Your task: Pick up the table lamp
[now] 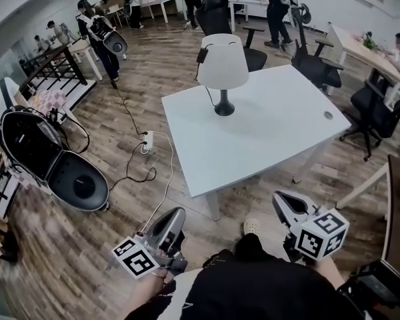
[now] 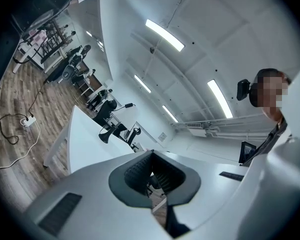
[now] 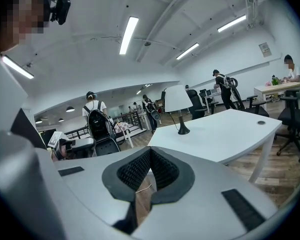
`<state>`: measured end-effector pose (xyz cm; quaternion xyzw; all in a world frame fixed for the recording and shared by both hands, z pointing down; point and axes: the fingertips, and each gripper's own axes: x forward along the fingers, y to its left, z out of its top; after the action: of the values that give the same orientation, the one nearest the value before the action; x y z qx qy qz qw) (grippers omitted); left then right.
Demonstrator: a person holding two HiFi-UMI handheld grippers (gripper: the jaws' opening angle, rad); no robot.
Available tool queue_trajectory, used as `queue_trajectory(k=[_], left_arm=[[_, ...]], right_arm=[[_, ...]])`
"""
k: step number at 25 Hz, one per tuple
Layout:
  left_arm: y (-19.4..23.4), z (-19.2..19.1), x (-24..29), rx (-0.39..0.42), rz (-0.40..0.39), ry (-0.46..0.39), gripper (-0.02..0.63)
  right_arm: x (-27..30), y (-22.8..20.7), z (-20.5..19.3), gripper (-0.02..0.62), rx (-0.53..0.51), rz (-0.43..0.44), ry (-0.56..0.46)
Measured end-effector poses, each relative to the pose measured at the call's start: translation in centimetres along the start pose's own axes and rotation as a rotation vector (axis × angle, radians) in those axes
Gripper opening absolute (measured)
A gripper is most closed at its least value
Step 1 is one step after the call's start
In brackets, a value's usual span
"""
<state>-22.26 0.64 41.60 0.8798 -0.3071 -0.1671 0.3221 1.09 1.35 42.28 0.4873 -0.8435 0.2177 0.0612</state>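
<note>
The table lamp (image 1: 222, 62) has a white shade and a black foot, and it stands upright near the far left corner of the white table (image 1: 280, 132). Its cord runs off the table toward the floor. My left gripper (image 1: 175, 214) is low in front of the table's near edge, shut with nothing in it. My right gripper (image 1: 281, 199) is at the near right, also shut and empty. Both are well short of the lamp. In the right gripper view the lamp (image 3: 177, 99) stands ahead beyond the shut right gripper (image 3: 150, 170). The left gripper view is rolled; the lamp's black foot (image 2: 106, 136) shows above the left gripper (image 2: 151, 176).
A power strip (image 1: 147, 141) and cables lie on the wooden floor left of the table. An open black case (image 1: 50, 162) sits further left. Office chairs (image 1: 317, 65) stand behind and right of the table, beside another desk (image 1: 363, 52). Several people stand at the back.
</note>
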Motion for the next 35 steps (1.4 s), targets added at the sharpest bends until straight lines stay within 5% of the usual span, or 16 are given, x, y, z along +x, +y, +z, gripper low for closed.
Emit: queue_trajectory(k=[8,24,35], left_arm=[[1.3,0.9,3.1,0.005,0.028,-0.021,0.014],[5.0,7.0,13.6,0.057,0.126,-0.121,0.014],[7.5,8.8,20.1,0.092,0.237,-0.177,0.014]], right_arm=[[2.0,-4.3,1.2,0.012,0.020,-0.005,0.015],[12.1,-13.0,12.4,0.012,-0.051,0.127,-0.018],[15.6,-20.2,15.9,0.012,-0.039,0.169,-0.024]])
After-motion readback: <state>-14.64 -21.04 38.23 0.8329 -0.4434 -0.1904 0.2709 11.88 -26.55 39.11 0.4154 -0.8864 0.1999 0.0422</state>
